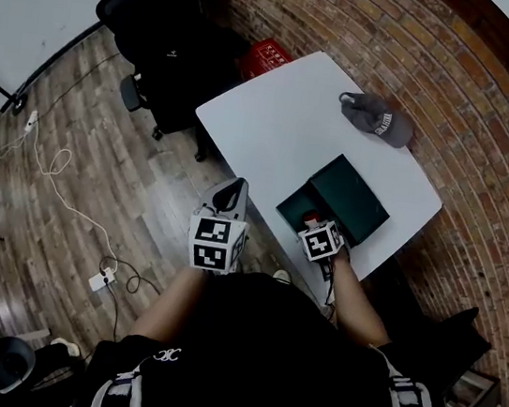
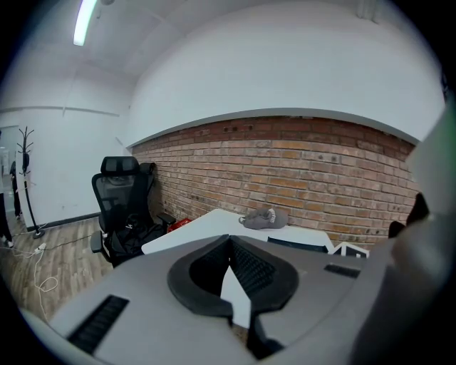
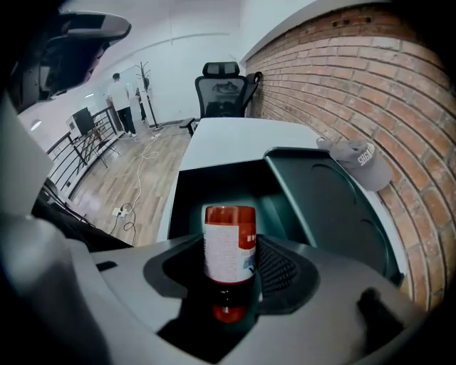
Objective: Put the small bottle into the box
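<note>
Right gripper: pinching a small red bottle with a white label over an open dark-green box, white tabletop.
Left gripper: pressed together, empty.

The right gripper points steeply down over the near end of the box. Its jaws are clamped on the small bottle, which runs lengthwise between the pads. The right forearm reaches in from the box's near side. The left gripper hangs to the left of the box, tilted slightly downward, its jaw tips together with nothing between them.
</note>
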Motion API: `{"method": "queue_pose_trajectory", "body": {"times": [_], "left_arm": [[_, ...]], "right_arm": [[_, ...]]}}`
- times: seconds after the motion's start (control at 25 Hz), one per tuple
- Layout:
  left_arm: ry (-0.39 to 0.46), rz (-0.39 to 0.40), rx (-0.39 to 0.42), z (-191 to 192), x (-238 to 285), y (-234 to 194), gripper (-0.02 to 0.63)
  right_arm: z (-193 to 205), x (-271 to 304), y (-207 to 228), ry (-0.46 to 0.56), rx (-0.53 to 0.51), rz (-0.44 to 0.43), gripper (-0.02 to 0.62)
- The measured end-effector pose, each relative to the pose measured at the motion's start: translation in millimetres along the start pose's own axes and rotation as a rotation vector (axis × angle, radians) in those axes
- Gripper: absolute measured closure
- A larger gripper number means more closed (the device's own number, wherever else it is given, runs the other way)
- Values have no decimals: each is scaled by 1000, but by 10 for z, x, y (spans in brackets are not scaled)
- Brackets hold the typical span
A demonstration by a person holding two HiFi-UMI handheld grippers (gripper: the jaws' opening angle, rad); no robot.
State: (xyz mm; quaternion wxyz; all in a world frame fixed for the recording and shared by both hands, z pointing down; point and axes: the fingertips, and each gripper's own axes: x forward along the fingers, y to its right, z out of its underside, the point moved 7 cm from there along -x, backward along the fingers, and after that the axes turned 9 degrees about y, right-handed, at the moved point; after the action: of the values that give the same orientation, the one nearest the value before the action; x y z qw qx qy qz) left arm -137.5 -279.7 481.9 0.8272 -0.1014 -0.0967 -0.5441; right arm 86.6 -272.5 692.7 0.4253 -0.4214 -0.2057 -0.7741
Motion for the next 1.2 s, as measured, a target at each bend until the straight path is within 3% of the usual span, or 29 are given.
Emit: {"method": "queue_pose_trajectory", "body": {"times": [0.44, 0.76, 0.92, 1.2], "left_arm": [[-5, -8, -3, -18, 68, -119, 594], [-7, 12, -4, -21, 145, -133, 594], [0, 15, -4, -41, 159, -152, 594], [-2, 60, 5, -36, 269, -61, 594]], "right_arm": [[45, 179, 37, -59, 19, 3, 379], [36, 232, 43, -15, 45, -40, 362], [-86, 130, 24, 94, 99, -32, 351], [-477, -387, 108, 463, 234, 4, 353]]}}
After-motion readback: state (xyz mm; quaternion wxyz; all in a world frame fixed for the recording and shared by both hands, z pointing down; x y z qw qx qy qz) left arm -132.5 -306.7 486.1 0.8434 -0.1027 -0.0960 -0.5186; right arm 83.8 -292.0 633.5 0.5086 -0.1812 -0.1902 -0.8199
